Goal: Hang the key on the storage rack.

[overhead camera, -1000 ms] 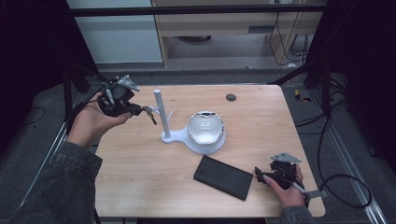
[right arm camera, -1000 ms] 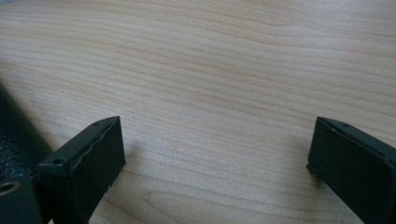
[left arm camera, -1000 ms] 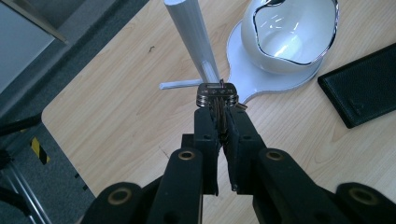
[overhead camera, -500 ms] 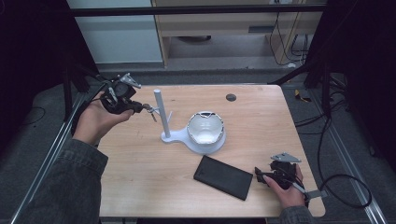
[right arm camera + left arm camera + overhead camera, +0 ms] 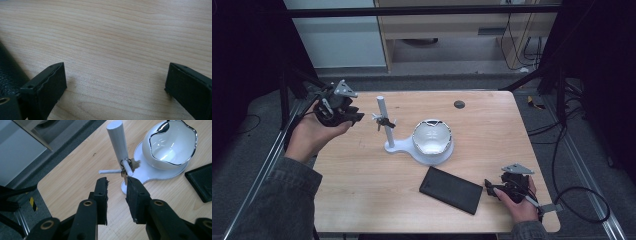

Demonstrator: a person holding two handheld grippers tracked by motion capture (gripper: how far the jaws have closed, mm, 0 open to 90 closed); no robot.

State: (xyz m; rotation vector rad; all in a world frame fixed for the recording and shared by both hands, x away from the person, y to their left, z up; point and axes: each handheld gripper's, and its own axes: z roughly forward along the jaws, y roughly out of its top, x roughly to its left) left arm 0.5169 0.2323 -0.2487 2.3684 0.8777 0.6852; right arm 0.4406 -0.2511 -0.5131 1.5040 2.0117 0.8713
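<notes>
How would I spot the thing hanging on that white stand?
Start at the white bowl mid-table; its flat base runs left to an upright white post. Halfway up, short pegs stick out, and from one hangs a small brass-coloured key on a metal ring: the only metal piece on the post.

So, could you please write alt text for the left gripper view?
The left tool, jaws just opened with nothing between them, points at keys hanging on a white stand. Beyond sit a white bowl and a black wallet.

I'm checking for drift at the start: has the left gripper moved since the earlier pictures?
Yes. In the high view the left gripper has drawn back leftward from the white stand's post; its jaws have just been opening, with nothing between them.
</notes>
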